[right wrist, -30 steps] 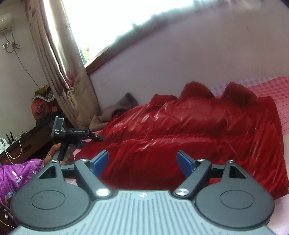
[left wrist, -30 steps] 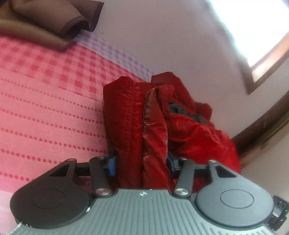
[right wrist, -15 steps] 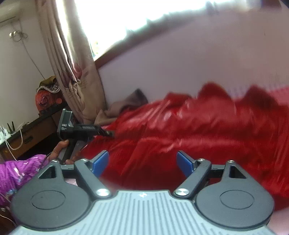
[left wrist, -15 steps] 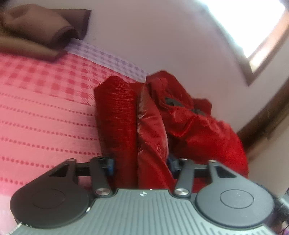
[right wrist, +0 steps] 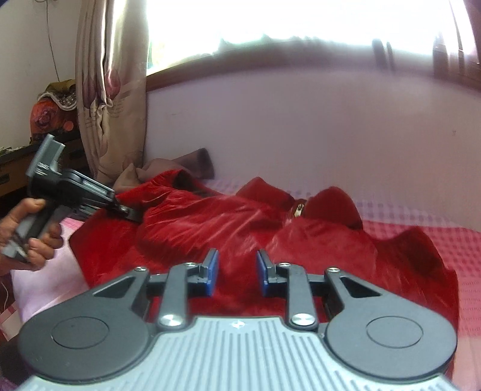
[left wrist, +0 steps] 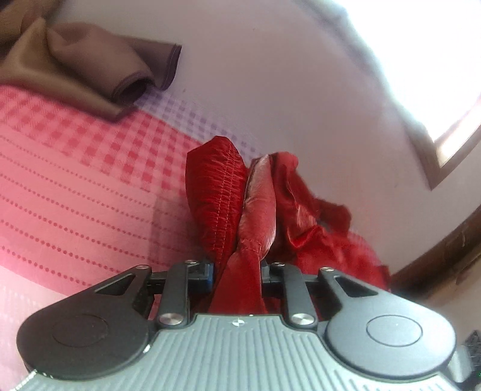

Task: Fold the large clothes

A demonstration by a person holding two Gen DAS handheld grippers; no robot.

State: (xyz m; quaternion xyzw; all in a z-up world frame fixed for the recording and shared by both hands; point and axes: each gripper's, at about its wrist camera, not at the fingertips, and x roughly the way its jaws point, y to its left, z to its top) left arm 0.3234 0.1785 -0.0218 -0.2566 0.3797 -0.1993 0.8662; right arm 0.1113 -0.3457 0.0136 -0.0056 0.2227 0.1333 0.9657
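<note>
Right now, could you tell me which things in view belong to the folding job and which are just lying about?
Part of the job:
- red jacket, spread on the bed
- left hand-held gripper, shut on a bunched fold of it
- right hand-held gripper, jaws just narrowed over the jacket

Lying about:
- brown cloth by the wall
- curtain
- checked bedsheet

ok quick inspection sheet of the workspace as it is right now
surface: bed with pink checked sheet
job's things: red jacket lying crumpled on the bed
clutter: brown cloth by the wall
grippers: left tool has just been closing, now shut on a bunched jacket edge; right tool has just been closing, pads apart, jacket below, no pinch visible
cables: thin wires on the far wall
surroundings: curtain, window, a hand holding the left tool
</note>
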